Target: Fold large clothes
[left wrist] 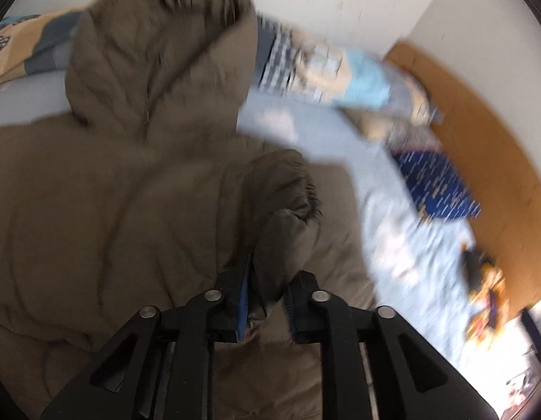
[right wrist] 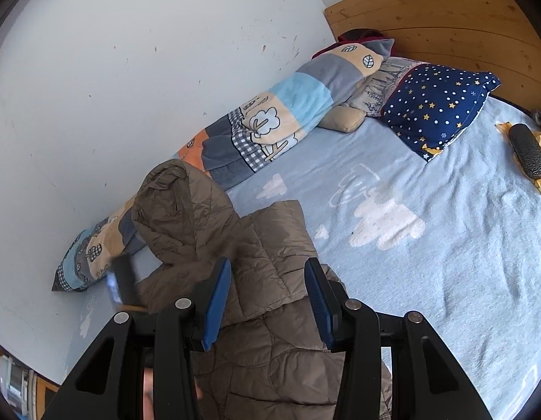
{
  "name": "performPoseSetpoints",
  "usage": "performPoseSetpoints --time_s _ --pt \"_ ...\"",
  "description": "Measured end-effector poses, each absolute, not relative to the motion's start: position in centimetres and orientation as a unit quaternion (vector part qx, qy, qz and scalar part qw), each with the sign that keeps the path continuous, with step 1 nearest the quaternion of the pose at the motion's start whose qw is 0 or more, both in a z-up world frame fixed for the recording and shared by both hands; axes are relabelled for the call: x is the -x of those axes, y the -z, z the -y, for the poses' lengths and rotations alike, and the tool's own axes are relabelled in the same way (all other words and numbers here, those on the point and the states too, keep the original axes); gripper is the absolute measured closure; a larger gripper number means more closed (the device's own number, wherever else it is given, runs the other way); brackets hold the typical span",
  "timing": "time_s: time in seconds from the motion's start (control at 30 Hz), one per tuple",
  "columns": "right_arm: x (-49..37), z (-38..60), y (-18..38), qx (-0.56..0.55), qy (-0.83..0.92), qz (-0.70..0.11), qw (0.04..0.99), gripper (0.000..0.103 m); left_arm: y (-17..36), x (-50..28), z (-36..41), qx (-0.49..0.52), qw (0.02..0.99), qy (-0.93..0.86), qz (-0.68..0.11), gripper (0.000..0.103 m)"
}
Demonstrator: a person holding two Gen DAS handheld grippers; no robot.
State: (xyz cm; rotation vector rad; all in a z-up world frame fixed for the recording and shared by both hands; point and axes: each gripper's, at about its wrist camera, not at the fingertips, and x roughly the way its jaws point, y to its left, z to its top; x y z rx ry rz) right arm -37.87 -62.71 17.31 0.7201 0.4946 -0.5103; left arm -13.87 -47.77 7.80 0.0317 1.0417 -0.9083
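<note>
- Bed (right wrist: 445,262), light-blue cloud-print cover, bounded by a white wall (right wrist: 130,87) and wooden headboard (right wrist: 445,10); bare cover lies open toward the headboard.
- Quilted olive-brown hooded jacket (right wrist: 270,297) lies spread at the near end, hood (left wrist: 158,52) toward the wall.
- Rolled patchwork blanket (right wrist: 270,122) runs along the wall; star-print pillow (right wrist: 438,105) near the headboard.
- Right gripper (right wrist: 267,301): jaws partly open, above the jacket, holding nothing.
- Left gripper (left wrist: 267,290): jaws narrowly parted, sleeve cuff (left wrist: 287,217) between them; grip cannot be told.
</note>
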Motion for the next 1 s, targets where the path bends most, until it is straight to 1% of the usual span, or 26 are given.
performPoseSetpoints --time_s 0.03,0.07,0.13,0.17,0.33,0.4,0.47,0.53,0.57,0.63,0.67,0.73,0.83,1.0 --pt "37.8 62.7 -17.2 -0.345 0.244 -0.238 0.874 0.056 -7.2 13.9 48.2 -0.028 0.766 0.419 -0.486 0.073" --pt "37.7 62.7 -17.2 -0.347 0.243 -0.239 0.874 0.056 -7.1 14.4 48.2 -0.037 0.762 0.426 -0.486 0.068" --pt "37.7 62.7 -17.2 -0.35 0.243 -0.237 0.873 0.056 -8.2 15.3 47.8 -0.042 0.751 0.449 -0.482 0.042" --pt "37.6 62.8 -17.1 -0.35 0.244 -0.237 0.873 0.056 -9.2 15.4 47.3 -0.038 0.747 0.46 -0.479 0.038" --pt "36.6 62.5 -16.8 -0.345 0.242 -0.241 0.874 0.056 -14.6 15.4 42.3 -0.049 0.773 0.48 -0.412 0.031" --pt "35.7 62.2 -16.5 -0.335 0.239 -0.247 0.877 0.056 -15.8 13.9 40.3 -0.053 0.794 0.459 -0.396 0.028" --pt "34.3 61.8 -16.1 -0.32 0.225 -0.261 0.883 0.056 -16.0 11.5 37.9 -0.064 0.818 0.417 -0.391 0.028" --pt "32.3 61.3 -15.4 -0.304 0.215 -0.27 0.888 0.056 -15.2 8.5 35.2 -0.076 0.843 0.357 -0.395 0.028" --pt "31.3 61.2 -14.9 -0.301 0.207 -0.276 0.889 0.058 -14.7 7.4 34.2 -0.077 0.851 0.335 -0.397 0.028" --pt "29.1 60.7 -13.8 -0.302 0.185 -0.296 0.887 0.059 -13.3 4.7 31.2 -0.068 0.859 0.288 -0.417 0.028" --pt "27.4 60.2 -13.0 -0.297 0.166 -0.311 0.887 0.061 -12.7 3.9 30.4 -0.066 0.861 0.272 -0.425 0.028" --pt "25.4 59.3 -12.3 -0.271 0.164 -0.321 0.893 0.061 -11.2 2.3 29.0 -0.06 0.859 0.251 -0.441 0.028" --pt "22.6 58.3 -10.3 -0.242 0.159 -0.348 0.892 0.061 -9.2 1.0 28.4 -0.063 0.851 0.244 -0.46 0.028" --pt "19.4 57.8 -4.6 -0.182 0.182 -0.449 0.856 0.062 -5.5 0.0 28.7 -0.065 0.83 0.244 -0.497 0.025"
